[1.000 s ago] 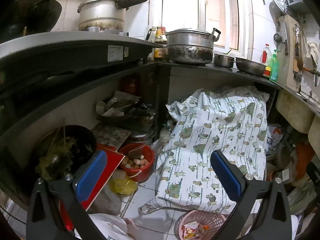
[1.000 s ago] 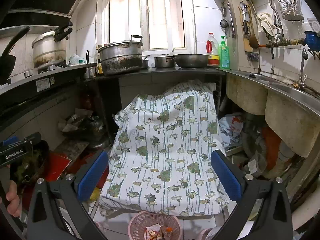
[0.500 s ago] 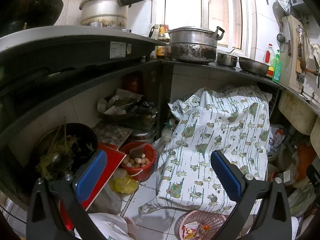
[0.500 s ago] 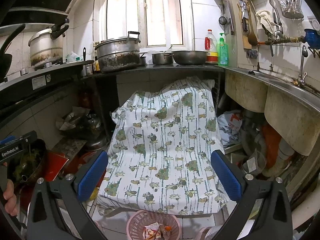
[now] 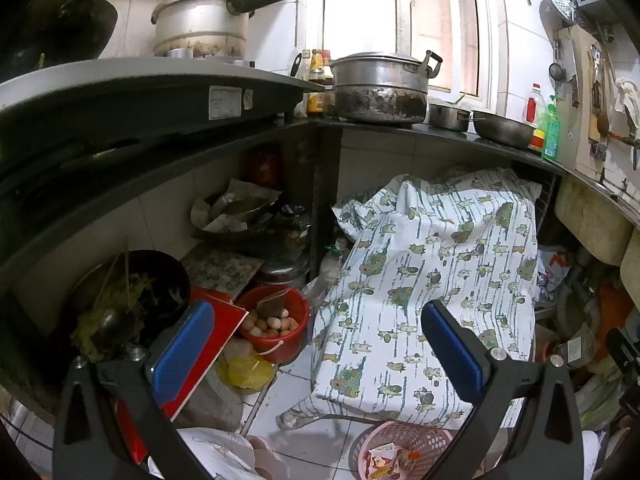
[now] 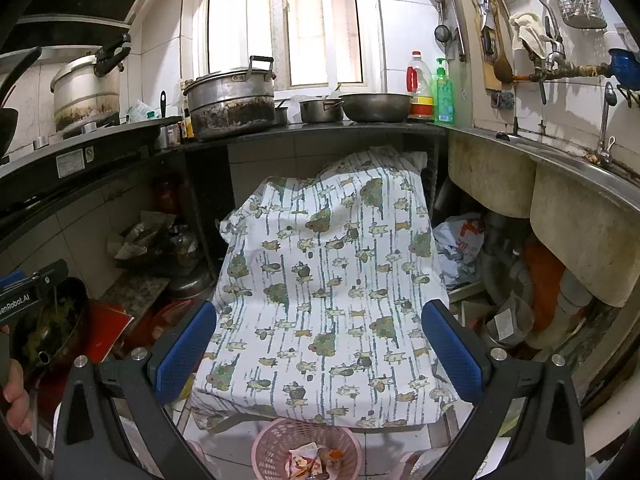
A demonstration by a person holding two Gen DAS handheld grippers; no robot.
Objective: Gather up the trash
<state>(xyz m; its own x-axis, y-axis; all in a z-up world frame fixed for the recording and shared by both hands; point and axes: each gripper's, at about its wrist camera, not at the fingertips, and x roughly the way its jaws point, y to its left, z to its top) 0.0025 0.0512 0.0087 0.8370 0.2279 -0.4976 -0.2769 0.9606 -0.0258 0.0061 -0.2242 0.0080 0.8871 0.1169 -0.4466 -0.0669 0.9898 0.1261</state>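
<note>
Both my left gripper [image 5: 316, 350] and right gripper [image 6: 318, 350] gape wide, empty; I'd descend slowly onto the pink plastic mesh wastebasket [image 6: 306, 450], bottom centre, and grip its rim.

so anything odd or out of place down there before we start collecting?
Mostly clutter. A printed cloth is draped over something bulky under the counter, hiding it. A black wok of leftover greens sits low beside a red bucket of eggs. The pink basket already holds wrappers. Both grippers are open, empty.
</note>
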